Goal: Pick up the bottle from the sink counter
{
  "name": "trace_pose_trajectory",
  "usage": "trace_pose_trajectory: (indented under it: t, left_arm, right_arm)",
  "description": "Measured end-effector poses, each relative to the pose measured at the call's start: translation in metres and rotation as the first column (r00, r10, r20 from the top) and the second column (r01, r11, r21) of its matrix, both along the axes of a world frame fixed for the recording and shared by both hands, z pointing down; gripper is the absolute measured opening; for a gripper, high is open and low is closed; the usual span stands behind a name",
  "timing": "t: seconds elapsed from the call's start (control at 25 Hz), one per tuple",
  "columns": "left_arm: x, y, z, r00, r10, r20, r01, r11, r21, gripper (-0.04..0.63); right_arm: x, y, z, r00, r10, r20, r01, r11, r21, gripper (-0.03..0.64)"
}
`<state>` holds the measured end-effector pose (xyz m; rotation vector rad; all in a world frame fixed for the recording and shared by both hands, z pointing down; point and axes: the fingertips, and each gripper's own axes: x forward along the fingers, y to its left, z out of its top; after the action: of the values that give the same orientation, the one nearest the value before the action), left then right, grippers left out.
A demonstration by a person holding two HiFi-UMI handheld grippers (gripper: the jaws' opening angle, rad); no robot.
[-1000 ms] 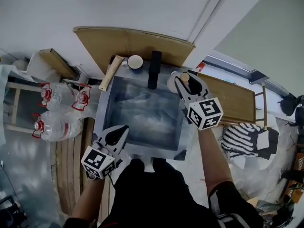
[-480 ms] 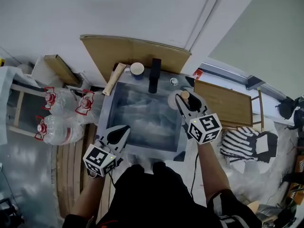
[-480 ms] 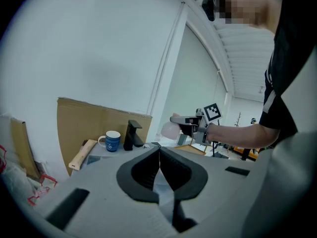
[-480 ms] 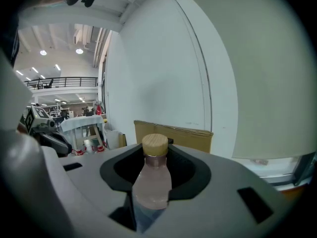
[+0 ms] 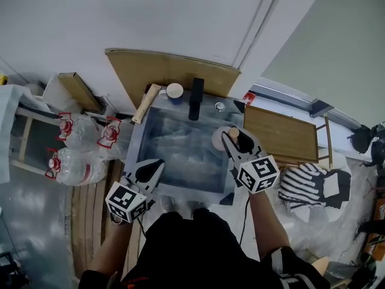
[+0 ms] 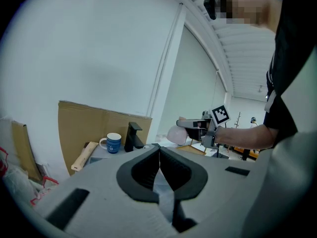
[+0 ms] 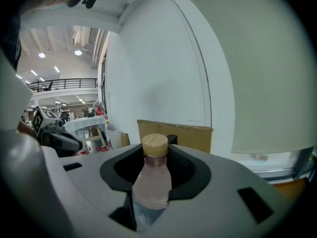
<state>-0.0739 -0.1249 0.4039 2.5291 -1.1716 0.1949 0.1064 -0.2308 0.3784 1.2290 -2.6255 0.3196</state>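
The bottle [image 7: 152, 180] is pale pink with a tan wooden cap and stands upright between the right jaws. My right gripper [image 5: 231, 136] is shut on its body and holds it over the right rim of the metal sink [image 5: 139, 138]. In the left gripper view the bottle [image 6: 176, 134] shows in the air, off the counter, with the right gripper [image 6: 190, 125] round it. My left gripper [image 5: 150, 171] hovers at the sink's near left corner. Its jaw tips touch, with nothing between them [image 6: 159, 150].
A black faucet [image 5: 196, 98], a blue-and-white mug [image 5: 174, 91] and a wooden block [image 5: 146, 103] stand along the back of the sink. Cardboard [image 5: 168, 71] leans on the wall behind. Large water jugs [image 5: 72, 161] lie at the left, a wooden board [image 5: 280, 134] at the right.
The right gripper has carried the bottle from the counter's back right corner toward me, along the sink's right rim. The left gripper has stayed about where it was.
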Motion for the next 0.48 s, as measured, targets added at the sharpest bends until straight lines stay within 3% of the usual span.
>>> trace_pose_trajectory:
  t: [0.48]
  left_arm:
    - [-0.004, -0.006, -0.008, 1.0, 0.001, -0.006, -0.001, 1.0, 0.023, 0.02]
  right_arm:
    - [-0.008, 0.027, 0.003, 1.0, -0.025, -0.008, 0.025, 0.999, -0.025, 0.143]
